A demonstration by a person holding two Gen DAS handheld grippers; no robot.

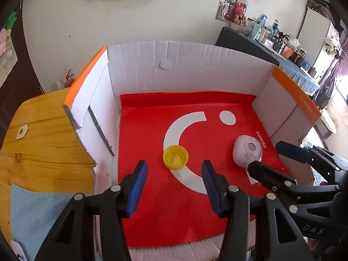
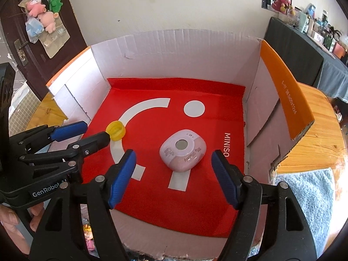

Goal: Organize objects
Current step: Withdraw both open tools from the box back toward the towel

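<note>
left gripper point(image 1: 173, 183): fingers parted about midway, nothing between them; hangs just short of the yellow cap, not touching
right gripper point(image 2: 173, 173): fingers spread wide, empty; pink case sits beyond the gap, pads clear of it
yellow cap point(image 1: 175, 157): open side up, on the red mat inside the box, left of centre, resting on the white arc print
pink case point(image 2: 182, 150): rounded, lid with round metal disc, on the mat right of centre, well apart from the cap
red mat point(image 1: 152, 130): lines the box floor
cardboard box point(image 1: 184, 65): white walls, orange flap edges, sits on the wooden surface point(image 1: 43, 141)
step: judged as both items set down in the box, grippers free of them
next move: likely clear both grippers from the box, or fetch another item; needs lifting clear without knocking the cap or case
counts: grippers 2; cap 1; case 1; box 1; mat 1
</note>
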